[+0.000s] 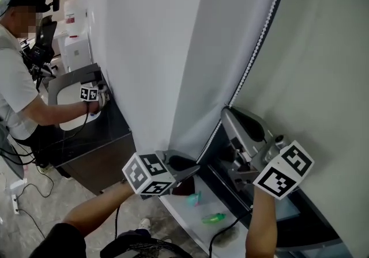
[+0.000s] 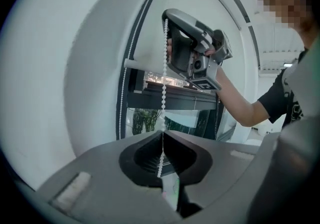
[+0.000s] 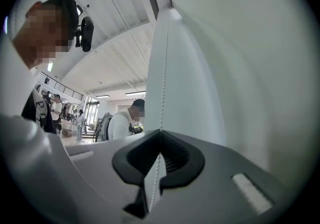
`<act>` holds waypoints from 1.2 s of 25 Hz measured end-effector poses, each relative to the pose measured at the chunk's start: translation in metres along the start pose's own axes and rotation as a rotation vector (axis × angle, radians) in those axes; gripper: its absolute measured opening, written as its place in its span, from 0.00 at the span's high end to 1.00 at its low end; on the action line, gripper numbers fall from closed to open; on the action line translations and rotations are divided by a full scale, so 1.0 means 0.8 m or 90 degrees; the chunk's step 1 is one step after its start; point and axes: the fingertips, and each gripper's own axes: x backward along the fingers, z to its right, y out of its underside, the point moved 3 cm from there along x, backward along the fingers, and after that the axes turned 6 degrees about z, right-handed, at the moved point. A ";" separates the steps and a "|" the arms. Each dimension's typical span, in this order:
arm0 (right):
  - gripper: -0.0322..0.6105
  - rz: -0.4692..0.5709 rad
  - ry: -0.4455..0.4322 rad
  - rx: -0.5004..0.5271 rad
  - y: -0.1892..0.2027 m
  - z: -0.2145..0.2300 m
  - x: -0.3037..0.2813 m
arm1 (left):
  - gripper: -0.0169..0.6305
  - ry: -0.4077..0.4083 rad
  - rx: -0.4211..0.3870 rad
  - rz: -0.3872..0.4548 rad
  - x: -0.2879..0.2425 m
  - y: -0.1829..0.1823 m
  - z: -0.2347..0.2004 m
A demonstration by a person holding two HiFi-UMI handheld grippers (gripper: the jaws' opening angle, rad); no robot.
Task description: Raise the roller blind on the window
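The white roller blind [image 1: 155,49] hangs in front of the window, its bottom rail [image 2: 136,63] showing in the left gripper view. A white bead chain [image 1: 259,44] runs down along the blind's right edge. My right gripper [image 1: 228,110] is shut on the chain, higher up. My left gripper [image 1: 196,166] is shut on the same chain lower down, near the sill. In the left gripper view the chain [image 2: 164,68] drops from the right gripper [image 2: 172,48] into the left gripper [image 2: 162,133]. In the right gripper view the chain [image 3: 163,78] passes between the closed jaws of the right gripper [image 3: 160,130].
A second strand of the chain [image 2: 131,48] hangs beside the blind. Small green and teal objects [image 1: 213,217] lie on the white sill [image 1: 184,211]. At the left another person [image 1: 17,90] works with a gripper at a dark counter [image 1: 92,141]. A plain wall [image 1: 323,78] stands to the right.
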 end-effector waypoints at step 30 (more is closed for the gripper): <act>0.94 -0.254 0.013 -0.083 0.261 -0.012 0.069 | 0.80 0.039 -0.098 0.197 0.014 -0.202 0.017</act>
